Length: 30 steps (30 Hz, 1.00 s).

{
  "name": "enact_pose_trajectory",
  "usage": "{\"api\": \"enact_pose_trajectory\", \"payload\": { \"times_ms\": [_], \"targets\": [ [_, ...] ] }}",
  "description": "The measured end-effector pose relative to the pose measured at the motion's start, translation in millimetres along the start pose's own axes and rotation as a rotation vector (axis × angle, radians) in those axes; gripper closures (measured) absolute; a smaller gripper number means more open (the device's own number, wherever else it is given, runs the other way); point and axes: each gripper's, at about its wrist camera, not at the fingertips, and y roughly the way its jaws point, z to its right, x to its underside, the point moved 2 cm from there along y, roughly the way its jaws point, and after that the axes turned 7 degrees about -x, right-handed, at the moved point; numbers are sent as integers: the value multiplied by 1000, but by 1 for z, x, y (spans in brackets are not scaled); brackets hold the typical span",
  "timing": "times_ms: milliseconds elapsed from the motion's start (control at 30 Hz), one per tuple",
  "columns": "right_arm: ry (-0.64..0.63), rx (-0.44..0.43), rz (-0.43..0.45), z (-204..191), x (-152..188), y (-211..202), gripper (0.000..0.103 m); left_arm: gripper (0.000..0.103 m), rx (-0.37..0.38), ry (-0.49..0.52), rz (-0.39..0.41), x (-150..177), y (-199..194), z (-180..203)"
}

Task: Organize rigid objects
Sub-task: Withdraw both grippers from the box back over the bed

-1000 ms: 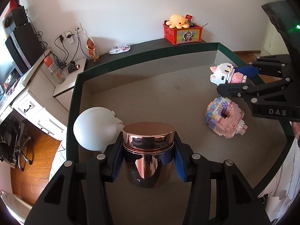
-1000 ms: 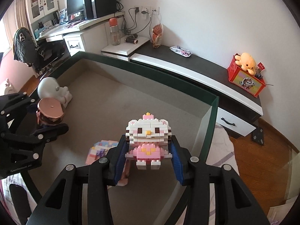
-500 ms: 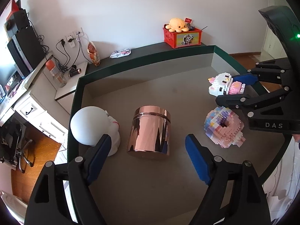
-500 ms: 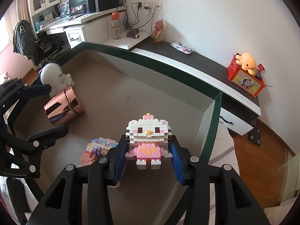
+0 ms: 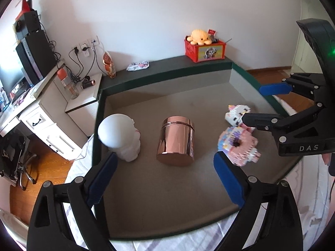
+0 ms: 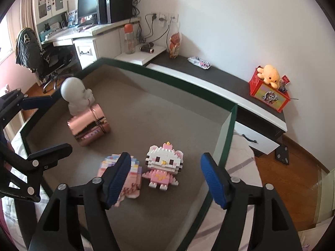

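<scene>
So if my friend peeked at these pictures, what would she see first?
Probably the shiny copper can, standing in the middle of the grey tray, right beside the white astronaut figure. Next, the pink-and-white brick kitty, standing upright near the tray's corner, next to a pastel brick toy that lies flat. The left tongs and right tongs are both open and hold nothing.

A rose-gold canister [image 5: 176, 141], a white figurine [image 5: 120, 136] and a pink-and-white brick cat [image 6: 163, 165] on grey felt [image 5: 167, 198].
</scene>
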Motion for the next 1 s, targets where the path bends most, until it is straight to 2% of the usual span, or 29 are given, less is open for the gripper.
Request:
{"api": "enact_pose_trajectory", "payload": {
  "times_ms": [267,467,567,667,700,833,1000],
  "targets": [
    [19,5,125,-25,13,-59,23,5,-57,-72,125,19,-70,-11],
    [40,10,213,-49,42,-108,21,0,-78,-141,222,47,-132,-19],
    [15,46,268,-62,59,-130,19,0,-108,-195,265,65,-162,-27],
    [21,108,297,-70,77,-149,9,0,-115,-248,295,87,-189,-37],
    [25,119,317,-73,85,-157,0,0,-121,-255,300,95,-196,-39],
    [55,146,364,-85,118,-182,0,0,-122,-273,294,128,-217,-43],
    [119,175,376,-100,161,-197,0,0,-126,-272,258,166,-226,-40]
  ]
}}
